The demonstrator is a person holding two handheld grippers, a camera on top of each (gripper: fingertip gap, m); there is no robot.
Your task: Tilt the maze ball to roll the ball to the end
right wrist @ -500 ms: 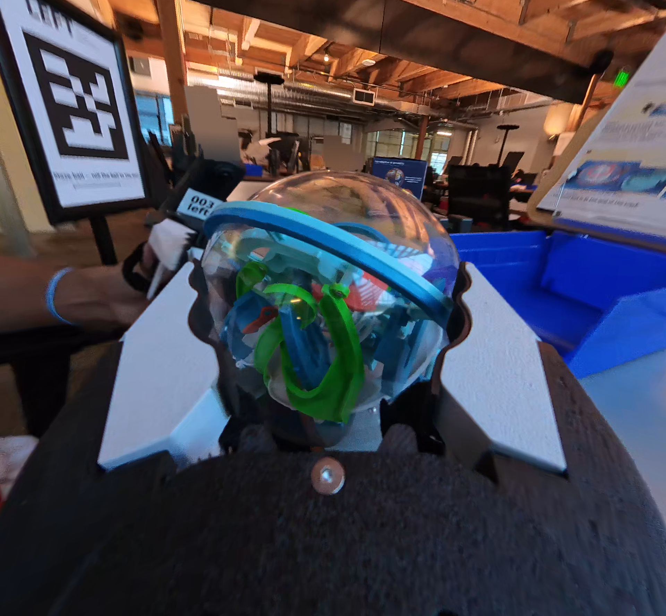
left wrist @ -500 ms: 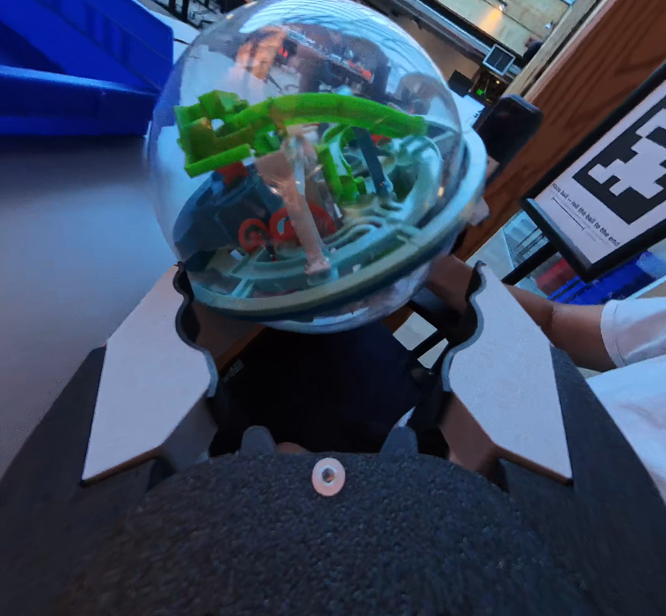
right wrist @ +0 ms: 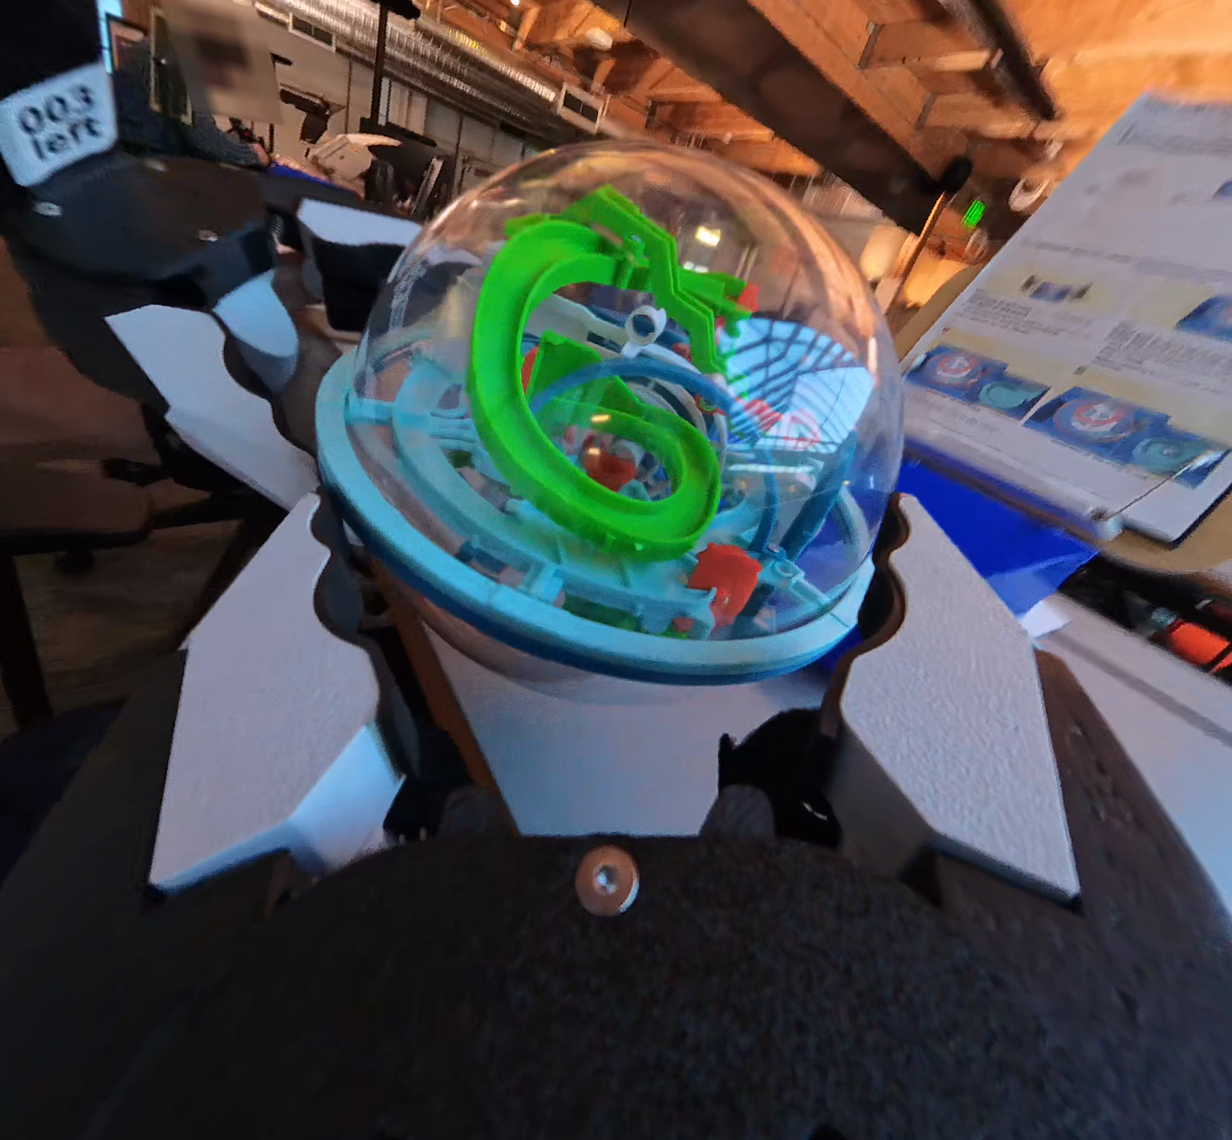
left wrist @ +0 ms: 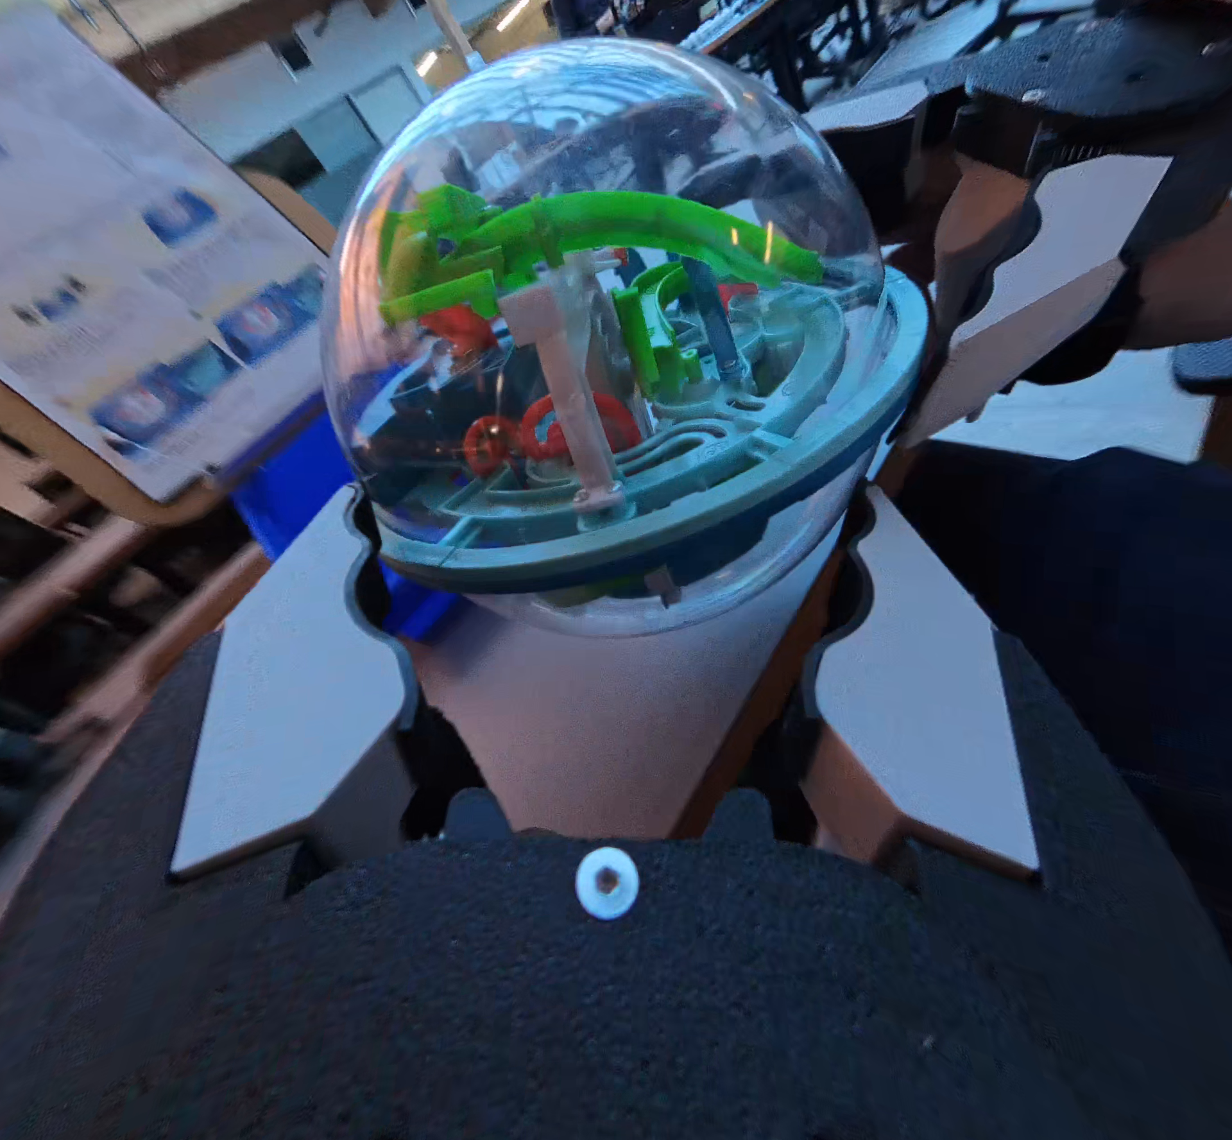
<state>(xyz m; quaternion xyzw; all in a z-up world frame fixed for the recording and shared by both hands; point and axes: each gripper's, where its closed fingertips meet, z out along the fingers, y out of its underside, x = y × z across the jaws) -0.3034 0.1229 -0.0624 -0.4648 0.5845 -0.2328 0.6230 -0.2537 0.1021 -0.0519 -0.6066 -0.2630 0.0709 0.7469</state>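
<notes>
The maze ball (left wrist: pixel 613 334) sits lifted between both tongs — left tongs (left wrist: pixel 610 548) and right tongs (right wrist: pixel 603 568) each clamped on its lower half from facing sides — blue rim tilted, small ball unseen.

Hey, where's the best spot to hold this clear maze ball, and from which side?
Grip the maze ball at its blue equator rim, fingers on opposite sides. The smooth dome offers no purchase; the protruding rim seats in the finger notches, as the left gripper and right gripper show.
</notes>
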